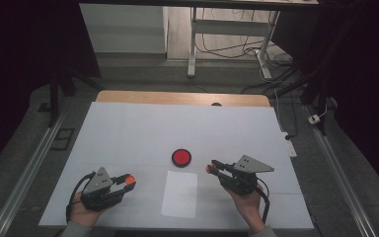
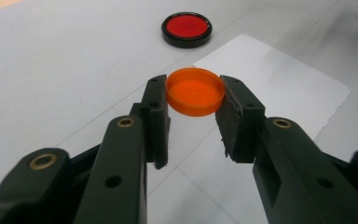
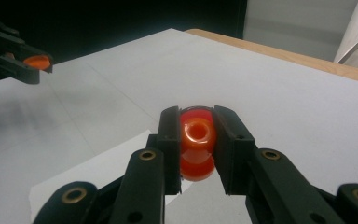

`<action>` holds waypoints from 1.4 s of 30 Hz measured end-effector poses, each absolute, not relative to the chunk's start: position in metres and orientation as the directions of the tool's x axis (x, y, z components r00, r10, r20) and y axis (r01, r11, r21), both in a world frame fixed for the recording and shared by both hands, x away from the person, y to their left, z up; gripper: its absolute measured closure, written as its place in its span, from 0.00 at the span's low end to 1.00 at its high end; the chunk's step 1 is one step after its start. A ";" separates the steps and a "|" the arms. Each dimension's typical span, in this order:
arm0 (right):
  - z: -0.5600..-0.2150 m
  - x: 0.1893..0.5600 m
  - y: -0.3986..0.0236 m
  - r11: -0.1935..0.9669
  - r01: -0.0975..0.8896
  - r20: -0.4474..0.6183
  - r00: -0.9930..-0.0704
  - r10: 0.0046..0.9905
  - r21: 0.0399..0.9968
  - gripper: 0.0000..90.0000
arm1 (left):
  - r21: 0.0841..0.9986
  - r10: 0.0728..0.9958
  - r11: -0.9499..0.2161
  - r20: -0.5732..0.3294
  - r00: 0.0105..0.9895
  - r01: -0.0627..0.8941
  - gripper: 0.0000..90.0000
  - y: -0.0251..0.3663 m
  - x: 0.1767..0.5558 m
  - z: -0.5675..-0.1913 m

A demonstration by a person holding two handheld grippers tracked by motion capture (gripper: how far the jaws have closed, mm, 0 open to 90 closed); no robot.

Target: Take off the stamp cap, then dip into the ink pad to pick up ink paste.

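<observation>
Clamping an orange cap (image 2: 195,91) in the left gripper (image 1: 128,181), near left; pinching an orange bottle (image 3: 197,142) in the right gripper (image 1: 211,167), right of the paper sheet (image 1: 179,194). Possibly risking slipping or cross-threading through misalignment.

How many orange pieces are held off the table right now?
2. An orange cap sits clamped in the left hand-held gripper, and an orange bottle-like piece in the right hand-held gripper. The red disc lies on the table.
</observation>
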State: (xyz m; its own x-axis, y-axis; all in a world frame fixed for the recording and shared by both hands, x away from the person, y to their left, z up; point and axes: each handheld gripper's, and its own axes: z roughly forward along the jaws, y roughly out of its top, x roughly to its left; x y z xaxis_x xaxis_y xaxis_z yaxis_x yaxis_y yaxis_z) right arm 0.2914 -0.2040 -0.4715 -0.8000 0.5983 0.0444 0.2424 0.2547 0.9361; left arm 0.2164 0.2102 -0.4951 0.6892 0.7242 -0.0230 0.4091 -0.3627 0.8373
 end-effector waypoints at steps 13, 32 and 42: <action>-0.472 0.292 -0.205 0.256 0.235 0.035 -0.796 0.604 0.938 0.81 | 0.835 0.731 -0.345 -0.047 0.681 0.429 0.72 0.214 0.220 -0.499; -0.470 0.297 -0.197 0.260 0.222 0.026 -0.805 0.592 0.940 0.81 | 0.827 0.727 -0.356 -0.047 0.685 0.434 0.72 0.211 0.222 -0.502; -0.466 0.318 -0.181 0.263 0.222 0.024 -0.806 0.592 0.939 0.81 | 0.830 0.726 -0.353 -0.047 0.686 0.431 0.72 0.212 0.222 -0.502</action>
